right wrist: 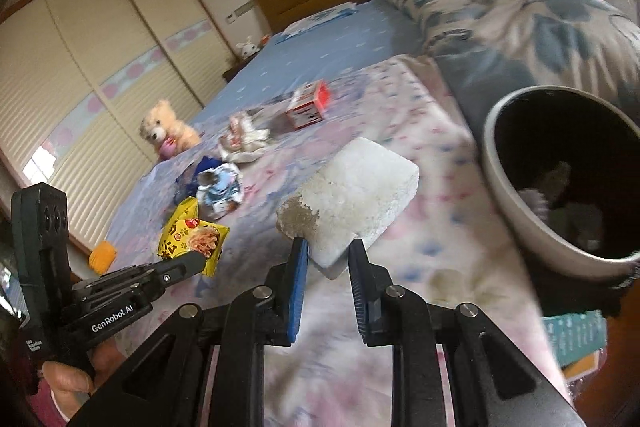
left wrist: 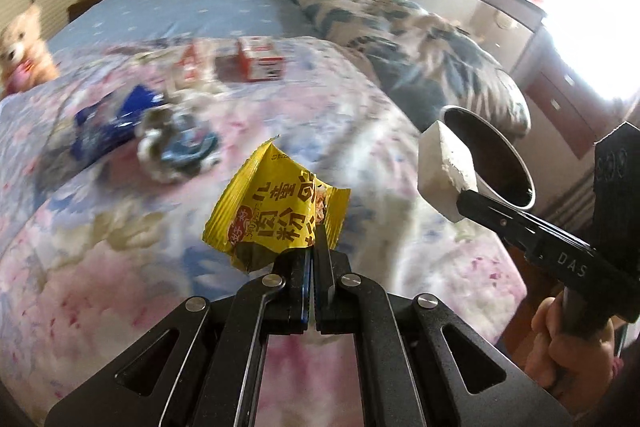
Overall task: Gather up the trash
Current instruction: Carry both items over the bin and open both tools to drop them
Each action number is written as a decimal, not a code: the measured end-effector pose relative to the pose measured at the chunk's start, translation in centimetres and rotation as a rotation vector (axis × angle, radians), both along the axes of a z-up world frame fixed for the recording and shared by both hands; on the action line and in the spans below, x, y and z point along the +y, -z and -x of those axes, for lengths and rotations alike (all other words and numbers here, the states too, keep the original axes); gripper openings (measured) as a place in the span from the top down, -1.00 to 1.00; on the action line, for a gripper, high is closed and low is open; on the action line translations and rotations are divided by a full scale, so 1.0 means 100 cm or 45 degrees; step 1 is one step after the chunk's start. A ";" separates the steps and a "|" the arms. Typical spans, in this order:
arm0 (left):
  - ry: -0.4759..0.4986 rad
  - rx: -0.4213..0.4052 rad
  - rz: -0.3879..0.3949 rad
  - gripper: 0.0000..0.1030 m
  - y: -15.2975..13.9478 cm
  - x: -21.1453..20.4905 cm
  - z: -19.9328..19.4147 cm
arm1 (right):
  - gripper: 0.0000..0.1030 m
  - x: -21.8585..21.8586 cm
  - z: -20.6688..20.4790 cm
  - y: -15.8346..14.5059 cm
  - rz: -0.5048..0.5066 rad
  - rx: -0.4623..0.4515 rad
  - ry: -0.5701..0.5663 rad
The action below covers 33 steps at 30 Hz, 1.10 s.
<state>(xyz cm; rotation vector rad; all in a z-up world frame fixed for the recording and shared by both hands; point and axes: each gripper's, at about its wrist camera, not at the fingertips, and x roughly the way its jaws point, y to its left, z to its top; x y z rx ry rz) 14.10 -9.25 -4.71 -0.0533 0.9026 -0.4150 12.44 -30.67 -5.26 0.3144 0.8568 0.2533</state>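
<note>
My left gripper (left wrist: 318,251) is shut on the lower corner of a yellow snack wrapper (left wrist: 276,203), held above the flowered quilt. My right gripper (right wrist: 328,255) is shut on a white foam block (right wrist: 352,195), its blue pads pressing the block's near end. A grey trash bin (right wrist: 516,223) with a dark inside stands at the bed's right edge, just right of the block. In the left wrist view the right gripper (left wrist: 460,193) and its foam block (left wrist: 440,171) hang in front of the bin (left wrist: 492,163). In the right wrist view the left gripper (right wrist: 196,263) holds the wrapper (right wrist: 192,239) at the left.
More litter lies on the quilt: a crumpled blue-white wrapper (right wrist: 220,187), a dark blue wrapper (left wrist: 116,123), crumpled white-red packaging (right wrist: 244,135), a red-white carton (right wrist: 308,105). A teddy bear (right wrist: 166,131) sits at the bed's left edge. A folded floral duvet (left wrist: 400,39) lies behind the bin.
</note>
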 end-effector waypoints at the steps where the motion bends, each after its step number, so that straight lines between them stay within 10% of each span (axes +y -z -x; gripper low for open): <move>1: 0.015 -0.001 0.000 0.99 -0.001 -0.006 0.000 | 0.59 -0.006 0.002 -0.001 0.002 -0.002 0.015; 33: 0.397 -0.035 -0.047 0.99 -0.019 -0.170 -0.021 | 0.59 -0.151 0.025 -0.017 0.041 -0.027 0.347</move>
